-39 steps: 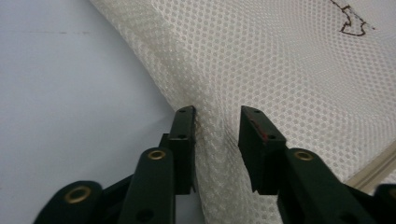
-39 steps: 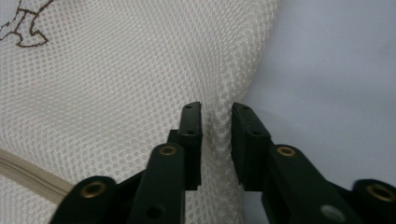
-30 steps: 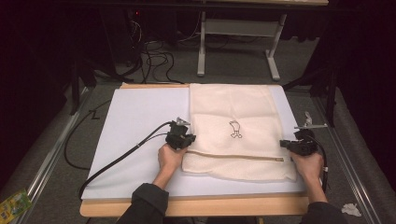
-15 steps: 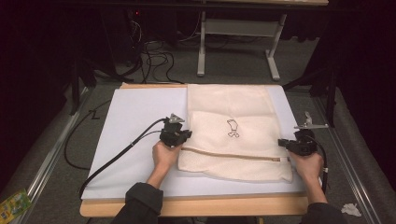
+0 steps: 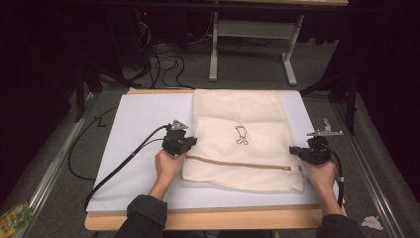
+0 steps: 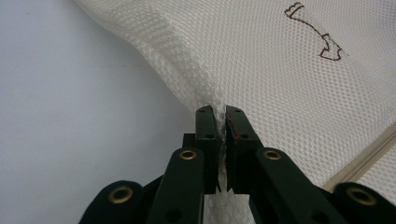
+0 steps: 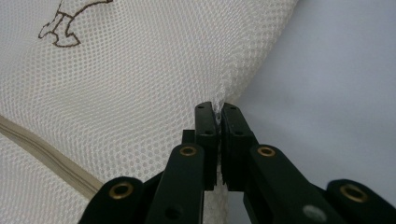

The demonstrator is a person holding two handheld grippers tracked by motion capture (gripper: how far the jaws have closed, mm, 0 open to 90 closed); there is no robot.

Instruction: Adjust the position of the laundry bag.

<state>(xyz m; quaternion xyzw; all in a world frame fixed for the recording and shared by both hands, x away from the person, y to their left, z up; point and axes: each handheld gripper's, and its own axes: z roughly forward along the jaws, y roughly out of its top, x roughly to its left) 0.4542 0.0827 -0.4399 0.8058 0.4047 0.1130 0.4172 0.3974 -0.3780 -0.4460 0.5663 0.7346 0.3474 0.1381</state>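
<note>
- High view: cream mesh bag [image 5: 242, 141] lying flat on white mat [image 5: 143, 119], toward the mat's right half, near portion doubled over, tan zipper [image 5: 237, 163] running across close to the near edge.
- Left gripper [image 5: 184, 144] placed at the bag's left edge, right gripper [image 5: 297, 151] at its right edge, both level with the zipper line; one hand [image 5: 167, 166] behind each.
- Left gripper view: jaws pressed nearly together, with a pinch of mesh gathered between the pads [image 6: 205, 135]. Firm hold on the bag's edge.
- Right gripper view: jaws likewise clamped tight on a thin pleat of mesh at the opposite edge; pads [image 7: 232, 135] almost meeting.
- Step in hand, as judged: fold of the bag, both side edges gripped and the near part being carried over.
- Next move, as judged: both edges to travel together at even height and pace, mesh kept taut between them, then laid down square before release. Uneven travel likely to skew the fold.
- Seen from above, not from the grippers: whole outline of bag, its place on the mat, wooden table edge [image 5: 213, 218], cables [image 5: 124, 161].
- Seen from the grippers, not from above: actual bite on the mesh, weave puckered at the pads, brown stitched mark [image 6: 317, 35] in close detail.
</note>
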